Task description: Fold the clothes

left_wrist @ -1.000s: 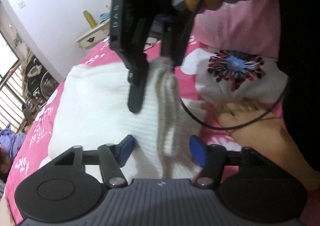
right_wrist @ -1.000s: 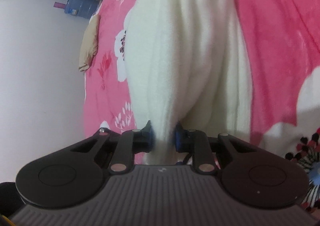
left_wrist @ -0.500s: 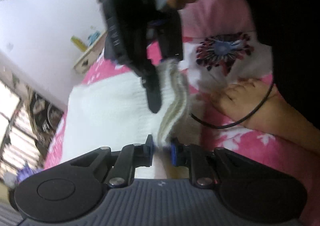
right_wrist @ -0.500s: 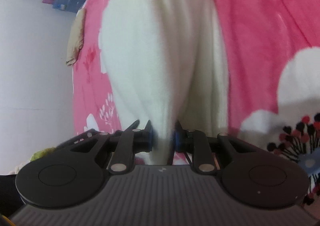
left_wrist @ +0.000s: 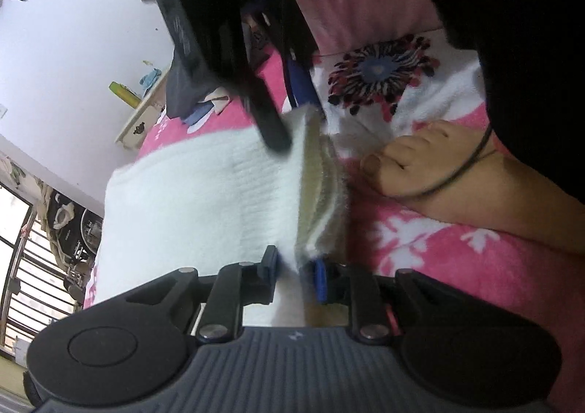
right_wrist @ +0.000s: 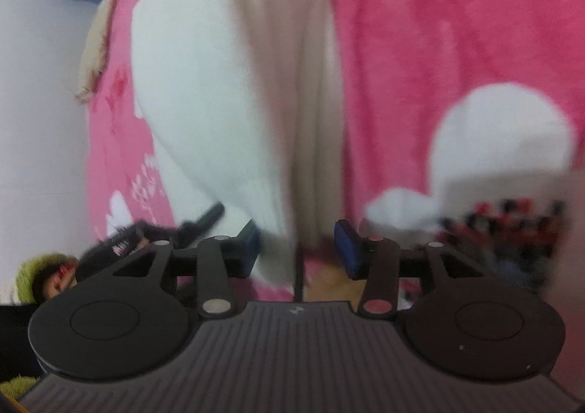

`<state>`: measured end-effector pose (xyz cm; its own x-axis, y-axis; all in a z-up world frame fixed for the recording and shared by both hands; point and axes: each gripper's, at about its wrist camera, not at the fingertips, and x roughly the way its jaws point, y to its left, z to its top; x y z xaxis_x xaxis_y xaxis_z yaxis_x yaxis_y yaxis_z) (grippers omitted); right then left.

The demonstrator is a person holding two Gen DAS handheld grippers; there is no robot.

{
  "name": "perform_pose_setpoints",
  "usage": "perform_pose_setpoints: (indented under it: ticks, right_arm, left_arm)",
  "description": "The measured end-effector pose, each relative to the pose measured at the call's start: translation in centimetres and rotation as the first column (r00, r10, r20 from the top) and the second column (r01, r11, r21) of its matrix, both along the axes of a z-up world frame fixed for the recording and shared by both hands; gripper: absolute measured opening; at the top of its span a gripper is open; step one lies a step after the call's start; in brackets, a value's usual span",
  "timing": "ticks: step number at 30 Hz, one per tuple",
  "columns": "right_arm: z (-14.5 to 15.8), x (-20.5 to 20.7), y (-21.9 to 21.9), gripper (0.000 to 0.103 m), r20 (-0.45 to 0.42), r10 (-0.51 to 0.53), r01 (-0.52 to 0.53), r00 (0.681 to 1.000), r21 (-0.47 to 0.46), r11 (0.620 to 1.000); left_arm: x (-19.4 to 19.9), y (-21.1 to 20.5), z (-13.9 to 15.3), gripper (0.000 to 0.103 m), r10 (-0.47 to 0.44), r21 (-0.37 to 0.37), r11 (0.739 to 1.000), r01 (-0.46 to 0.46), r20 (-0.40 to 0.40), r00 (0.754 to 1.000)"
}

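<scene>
The left claw (left_wrist: pixel 294 268) is pinching the stacked edge of the soft, limp white knit (left_wrist: pixel 204 201) lying ahead of it on the bed (left_wrist: pixel 457 259), while the right claw (right_wrist: pixel 298 243), spread, is straddling the far corner, best gripped through all layers.

white sweater (left_wrist: pixel 204 193): soft ribbed knit cloth, fuzzy at the folded edge
pink blanket (right_wrist: pixel 438 47): plush fleece cloth, matt, printed with white flowers
left gripper (left_wrist: pixel 294 272): matt black plastic, blue pads, shiny metal rivets
right gripper (right_wrist: pixel 298 243): matt black plastic, ridged grey body, blue pads
</scene>
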<state>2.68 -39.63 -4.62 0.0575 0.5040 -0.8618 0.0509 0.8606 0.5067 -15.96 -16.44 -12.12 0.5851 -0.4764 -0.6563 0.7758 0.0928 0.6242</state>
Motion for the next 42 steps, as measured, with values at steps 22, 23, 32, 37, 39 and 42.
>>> perform_pose_setpoints:
  ticks: [22,23,32,37,39,42]
  right_arm:
    - [-2.1,1.3,13.1,0.016,-0.102,0.776,-0.652,0.623,-0.617,0.441]
    - [-0.6,2.1,13.0,0.016,-0.078,0.775,-0.639,0.627,-0.621,0.455]
    - [12.4,8.4,12.2,0.017,0.328,0.685,-0.382,0.651,-0.638,0.669]
    - [13.7,10.1,12.8,0.017,0.555,0.576,-0.251,0.600,-0.553,0.794]
    - [11.3,10.1,13.7,0.016,0.593,0.557,-0.231,0.582,-0.536,0.812]
    - [7.9,11.5,13.3,0.016,0.594,0.545,-0.160,0.592,-0.576,0.802]
  left_arm:
    - [1.3,3.2,2.5,0.040,-0.044,-0.047,0.998,0.037,-0.160,0.986]
    - [1.8,4.3,3.4,0.040,-0.055,-0.057,0.997,0.044,-0.208,0.977]
    - [12.3,9.3,7.5,0.041,-0.011,0.025,0.999,0.022,-0.366,0.930]
    - [17.7,9.3,9.2,0.044,0.043,-0.035,0.997,-0.063,-0.415,0.909]
    - [18.8,9.5,8.7,0.045,0.073,-0.086,0.988,-0.125,-0.450,0.890]
    - [20.4,9.8,8.0,0.051,0.113,-0.157,0.963,-0.219,-0.504,0.856]
